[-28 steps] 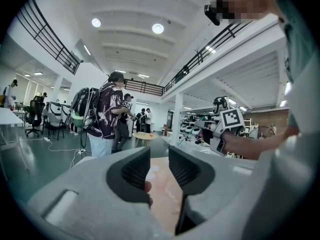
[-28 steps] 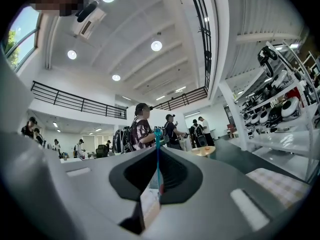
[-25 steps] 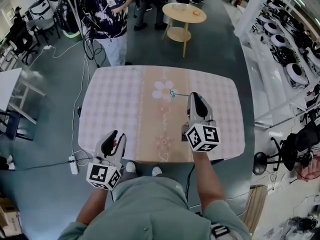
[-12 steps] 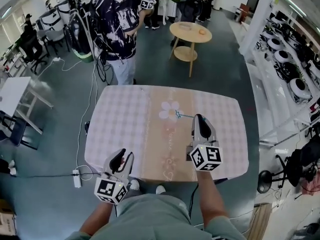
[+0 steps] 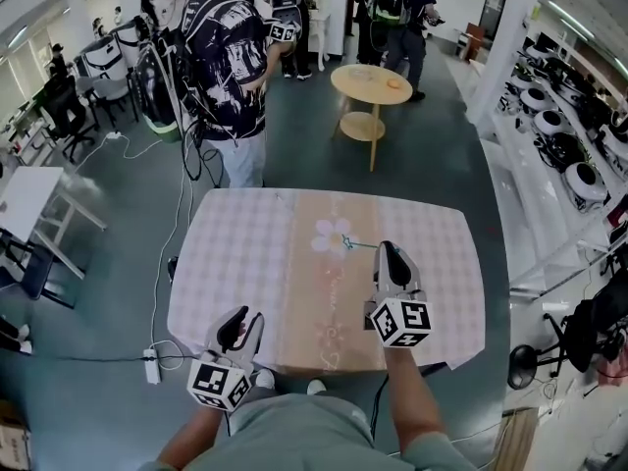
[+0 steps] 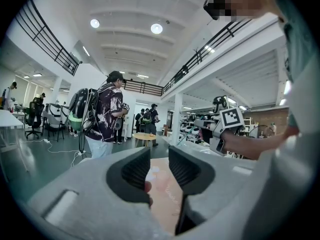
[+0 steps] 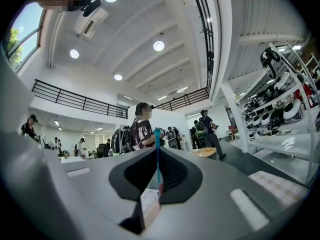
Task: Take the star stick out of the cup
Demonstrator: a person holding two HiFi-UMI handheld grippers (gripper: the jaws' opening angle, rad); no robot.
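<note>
Tablecloth (image 5: 235, 263) in pale checks lies beneath star stick (image 5: 359, 244); round table (image 5: 371, 82) beyond.

I am seeing the head view lifting: the pale checked cloth-covered surface (image 5: 235, 263) is sliding lower in frame, and more grey floor is opening up beyond it. Behind the round wooden side table (image 5: 371, 84), a bystander carrying a backpack (image 7: 206, 129) is walking off to the right.

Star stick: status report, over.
Right tool shut on star stick, held level above the table. Left tool open, empty, at near table edge. No cup in view; nothing in the way.
</note>
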